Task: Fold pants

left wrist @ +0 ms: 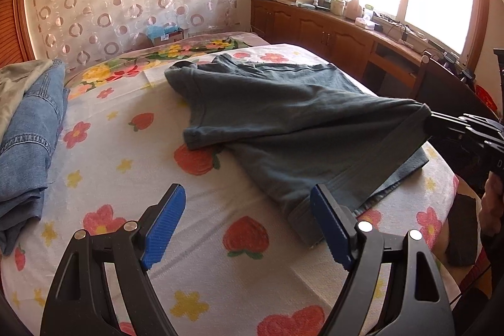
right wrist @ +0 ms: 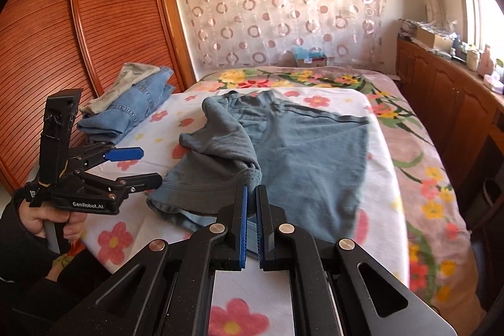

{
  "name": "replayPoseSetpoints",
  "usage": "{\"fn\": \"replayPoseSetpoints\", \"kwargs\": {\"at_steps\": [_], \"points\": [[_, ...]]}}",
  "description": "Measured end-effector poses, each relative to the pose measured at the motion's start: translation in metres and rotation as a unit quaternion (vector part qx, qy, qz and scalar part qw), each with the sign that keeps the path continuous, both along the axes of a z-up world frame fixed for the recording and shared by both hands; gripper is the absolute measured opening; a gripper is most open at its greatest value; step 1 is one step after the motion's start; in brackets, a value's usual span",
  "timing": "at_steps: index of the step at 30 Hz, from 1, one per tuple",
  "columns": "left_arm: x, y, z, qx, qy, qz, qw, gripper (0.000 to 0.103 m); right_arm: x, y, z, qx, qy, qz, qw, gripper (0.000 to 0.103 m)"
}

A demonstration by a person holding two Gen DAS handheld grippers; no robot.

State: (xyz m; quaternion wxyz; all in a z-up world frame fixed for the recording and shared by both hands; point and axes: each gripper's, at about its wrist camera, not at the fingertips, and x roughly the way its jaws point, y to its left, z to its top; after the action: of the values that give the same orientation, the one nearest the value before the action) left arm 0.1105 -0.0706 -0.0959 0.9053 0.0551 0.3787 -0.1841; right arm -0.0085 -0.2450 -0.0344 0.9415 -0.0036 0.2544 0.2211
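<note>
The right gripper [right wrist: 251,194] clamps the pants' [right wrist: 299,153] near hem; carry it low toward the far waistband, while the left gripper [left wrist: 249,207], jaws apart, hovers empty

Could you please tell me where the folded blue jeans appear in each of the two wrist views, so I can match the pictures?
Left wrist view: the blue jeans lie at the far left edge, on the bed.
Right wrist view: they sit left of centre, beside the wooden wardrobe.
Shared landmark: the grey-green pants on the floral sheet.
</note>
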Motion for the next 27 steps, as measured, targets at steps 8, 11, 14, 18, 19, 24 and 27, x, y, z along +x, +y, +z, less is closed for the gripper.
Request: {"fn": "replayPoseSetpoints", "kwargs": {"at_steps": [8,11,14,18,19,24,27], "points": [[0.001,-0.005,0.000,0.003,0.001,-0.004,1.0000,0.082,-0.013,-0.025,0.000,0.004,0.009,-0.037,0.999,0.005],[0.002,-0.008,0.000,0.004,0.000,-0.005,1.0000,0.082,-0.015,-0.029,-0.003,0.004,0.016,-0.045,0.999,0.005],[0.004,-0.013,0.002,0.005,-0.003,-0.009,0.9999,0.082,-0.016,-0.029,-0.007,0.000,0.025,-0.050,0.998,0.005],[0.005,-0.021,0.004,0.010,-0.008,-0.018,0.9998,0.082,-0.015,-0.028,-0.011,-0.009,0.035,-0.058,0.998,0.005],[0.006,-0.022,0.004,0.010,-0.009,-0.020,0.9997,0.082,-0.014,-0.028,-0.011,-0.009,0.040,-0.059,0.997,0.005],[0.008,-0.028,0.001,0.010,-0.005,-0.027,0.9996,0.082,-0.008,-0.035,-0.015,-0.008,0.058,-0.066,0.996,0.005],[0.010,-0.032,-0.004,0.010,0.002,-0.028,0.9995,0.082,-0.006,-0.036,-0.016,-0.003,0.066,-0.067,0.996,0.005]]}}
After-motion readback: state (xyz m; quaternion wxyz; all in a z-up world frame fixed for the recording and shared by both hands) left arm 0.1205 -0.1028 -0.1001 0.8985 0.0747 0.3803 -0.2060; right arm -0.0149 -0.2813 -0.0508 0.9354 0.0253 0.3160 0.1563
